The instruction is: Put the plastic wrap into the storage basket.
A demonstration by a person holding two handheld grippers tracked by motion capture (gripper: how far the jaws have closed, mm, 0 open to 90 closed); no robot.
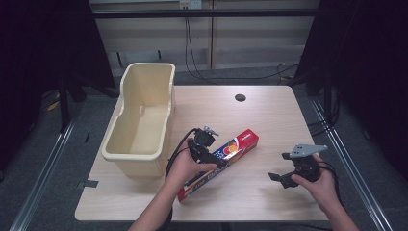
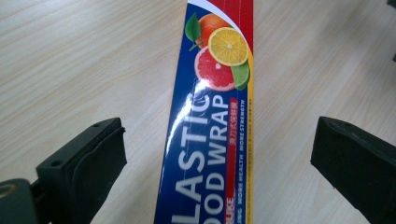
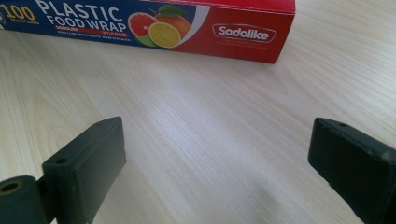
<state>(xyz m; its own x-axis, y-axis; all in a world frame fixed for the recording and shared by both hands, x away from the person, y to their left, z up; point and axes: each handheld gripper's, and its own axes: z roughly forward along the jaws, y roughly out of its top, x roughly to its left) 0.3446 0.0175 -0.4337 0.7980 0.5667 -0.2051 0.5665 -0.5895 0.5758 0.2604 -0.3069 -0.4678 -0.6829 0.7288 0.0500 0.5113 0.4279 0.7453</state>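
At the left of the wooden table [image 1: 269,115] stood a cream plastic tub [image 1: 144,113], its open inside facing up and its near wall partly lost behind the person's left hand [image 1: 185,166]. Just to the right of the tub lay the box of plastic food wrap [image 1: 243,142], flat on the tabletop and set on a slant from near-left to far-right; its middle stretch was covered in the high view by the left gripper [image 1: 204,151], so only the red far end and the low near end could be read there. In the left gripper view the box [image 2: 210,140] ran straight up between the two black jaws, which stood wide apart with bare wood on either side of it and touched nothing; the box's near end was cut off at the bottom edge. Further right, well apart from the box, the right gripper [image 1: 279,177] hung over bare table with its jaws likewise spread wide and empty. In the right gripper view the box [image 3: 154,23] lay beyond them, its left end cropped.
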